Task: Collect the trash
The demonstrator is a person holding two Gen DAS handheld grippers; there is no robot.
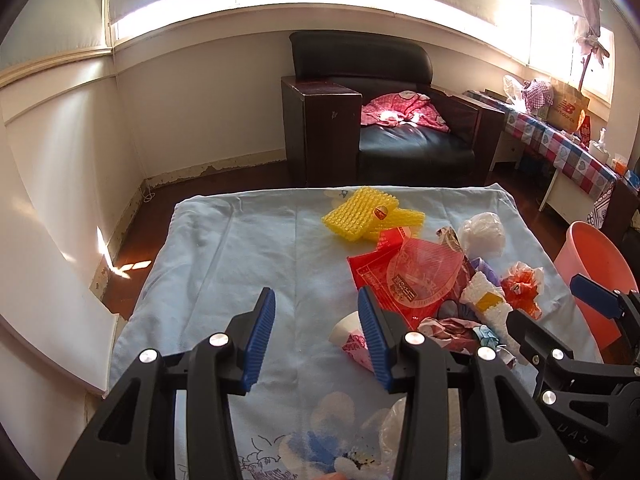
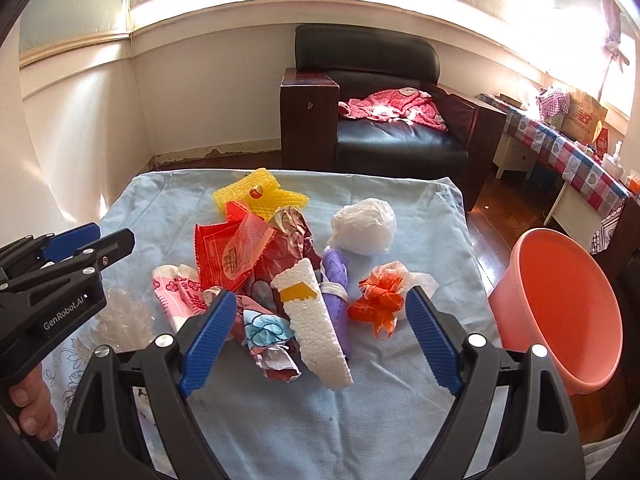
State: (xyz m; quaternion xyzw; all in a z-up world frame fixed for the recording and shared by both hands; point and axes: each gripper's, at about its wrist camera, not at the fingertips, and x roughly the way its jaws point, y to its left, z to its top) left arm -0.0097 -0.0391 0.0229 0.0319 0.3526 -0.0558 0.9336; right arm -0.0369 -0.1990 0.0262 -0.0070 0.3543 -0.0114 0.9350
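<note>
A blue-clothed table [image 2: 400, 420] fills mid-frame, trash heaped centrally, a white foam sleeve [image 2: 316, 328] foremost. The left gripper [image 1: 316, 336] and right gripper [image 2: 320, 344] both gape, empty.

Trash pile [image 2: 288, 280] on table [image 2: 400, 420], bucket [image 2: 560, 312] right, armchair [image 2: 380, 120] behind

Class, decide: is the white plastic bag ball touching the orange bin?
Apart. The right wrist view shows blue cloth and floor between the white plastic bag ball and the orange bin.
</note>
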